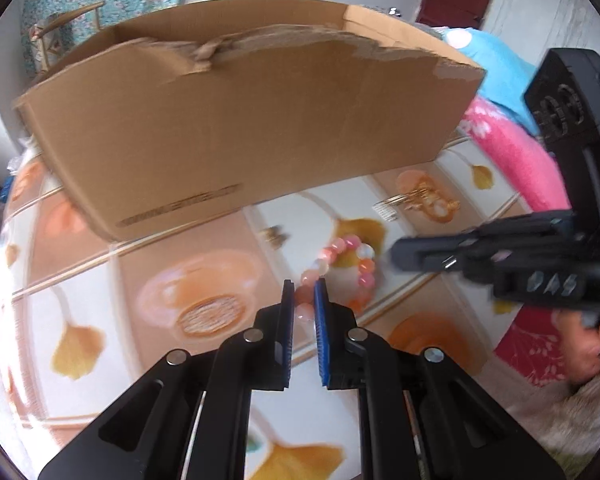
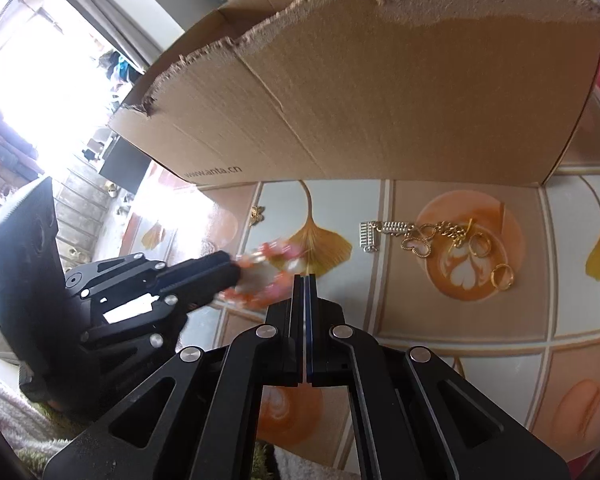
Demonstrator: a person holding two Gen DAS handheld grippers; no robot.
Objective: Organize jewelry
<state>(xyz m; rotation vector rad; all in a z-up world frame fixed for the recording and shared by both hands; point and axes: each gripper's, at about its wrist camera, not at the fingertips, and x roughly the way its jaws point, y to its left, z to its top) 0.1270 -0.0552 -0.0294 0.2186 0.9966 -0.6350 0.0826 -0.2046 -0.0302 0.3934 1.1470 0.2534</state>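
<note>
Pink-and-orange bead bracelet [image 1: 342, 270]: on the patterned tablecloth [image 1: 80, 280], one bead between the left gripper [image 1: 304, 294] fingers.
Left jaws: narrowly parted around the bracelet.
Right gripper [image 2: 305, 284]: jaws fully together, holding nothing.
Cardboard box [image 2: 380, 92]: behind the gold chain [image 2: 428, 236].

A: What sits straight ahead of the right gripper [image 2: 304, 280]?
B: Its two fingers are pressed together with nothing between them, above a tablecloth [image 2: 480, 332] printed with ginkgo leaves and coffee cups.

A: And the other tool?
B: The left gripper [image 2: 236, 270] reaches in from the left, its tips at a blurred pink and orange bead bracelet [image 2: 276, 276]; whether it grips the beads I cannot tell.

A: Any other jewelry?
B: To the right, a gold chain [image 2: 440, 234] with a silver charm [image 2: 368, 236], and two gold rings [image 2: 502, 276] near it. A small gold piece [image 2: 257, 214] lies apart, just before the torn cardboard box [image 2: 380, 92]
</note>
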